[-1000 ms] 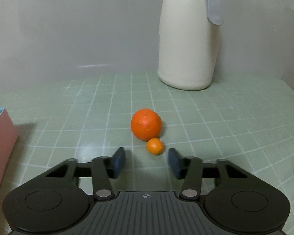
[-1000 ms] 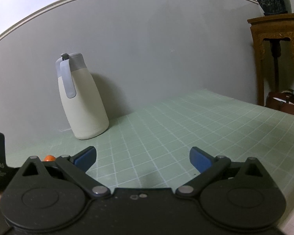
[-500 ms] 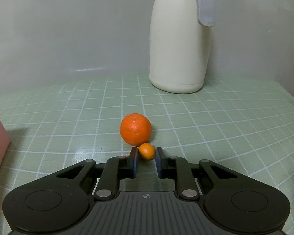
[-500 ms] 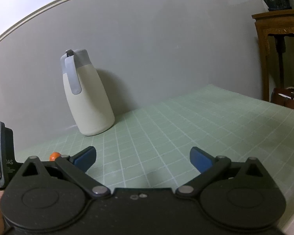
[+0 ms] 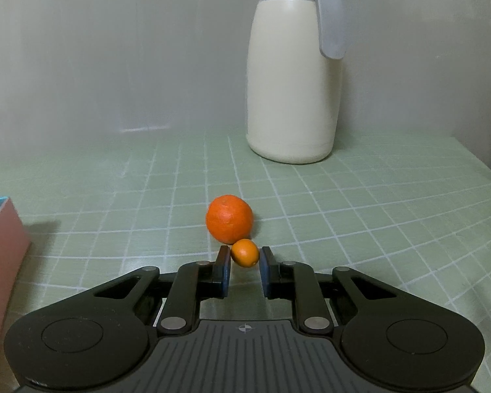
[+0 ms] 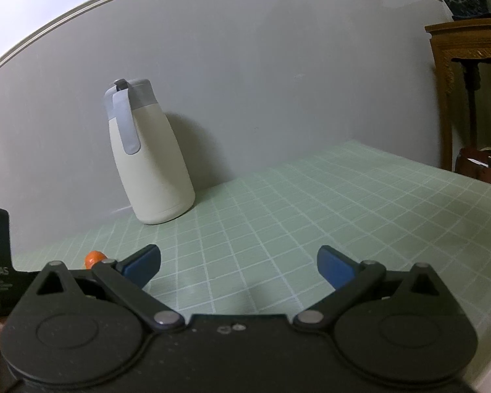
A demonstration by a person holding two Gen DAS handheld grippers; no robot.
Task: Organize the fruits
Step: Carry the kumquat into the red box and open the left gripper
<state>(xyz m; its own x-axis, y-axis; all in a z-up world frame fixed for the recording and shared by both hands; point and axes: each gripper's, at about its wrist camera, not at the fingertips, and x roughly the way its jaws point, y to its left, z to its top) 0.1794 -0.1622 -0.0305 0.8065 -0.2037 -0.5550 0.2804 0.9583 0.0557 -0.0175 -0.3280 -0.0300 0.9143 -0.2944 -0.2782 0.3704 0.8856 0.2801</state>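
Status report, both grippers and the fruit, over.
Left gripper shut on kumquat. Right gripper open, holding nothing. Orange right behind the kumquat, touching or nearly. Nothing else in the way.

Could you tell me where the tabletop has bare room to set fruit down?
Bare green grid lies right of the white jug, out to the table's far edge, and between the jug and the pink box. It is crowded where the small orange touches the big orange.

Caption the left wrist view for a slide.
Left tool closed on small orange fruit, large orange just behind, cream jug beyond.
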